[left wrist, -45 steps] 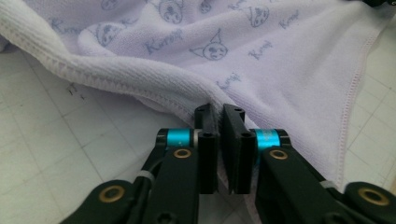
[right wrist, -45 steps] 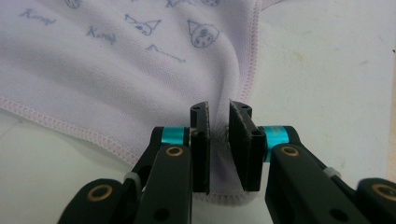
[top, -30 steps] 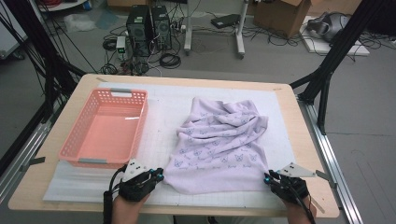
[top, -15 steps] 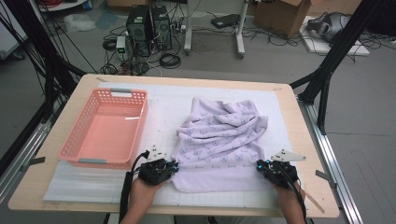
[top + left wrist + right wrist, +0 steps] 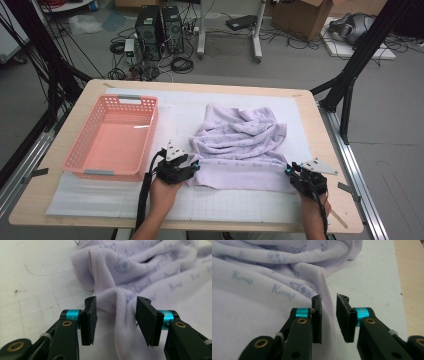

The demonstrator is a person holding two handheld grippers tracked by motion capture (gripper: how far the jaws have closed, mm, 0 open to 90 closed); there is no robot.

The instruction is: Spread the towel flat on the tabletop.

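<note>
lilac garment [image 5: 240,147] lies crumpled on the white mat [image 5: 100,197], right of centre on the table [image 5: 310,107]; its near hem runs left to right along the person's side, so the long axis of that edge lies across the table, with the bunched folds heaped toward the far side. pink basket [image 5: 111,137] sits just left of the cloth, a narrow strip of mat between them. open mat shows in front of the hem and along the far edge; on the right the cloth stops short of the mat's border, with bare wood beyond. left gripper [image 5: 192,167] sits at the near left corner of the hem, close beside the basket's near right corner. in the left gripper view its jaws stand well apart, having just been opening; a raised ridge of the fabric stands between them, pads not pressing on it. right gripper [image 5: 291,172] sits at the near right corner of the hem. in the right gripper view its jaws have just been opening too, a narrower gap, the stitched edge standing upright between the pads, loose.
</note>
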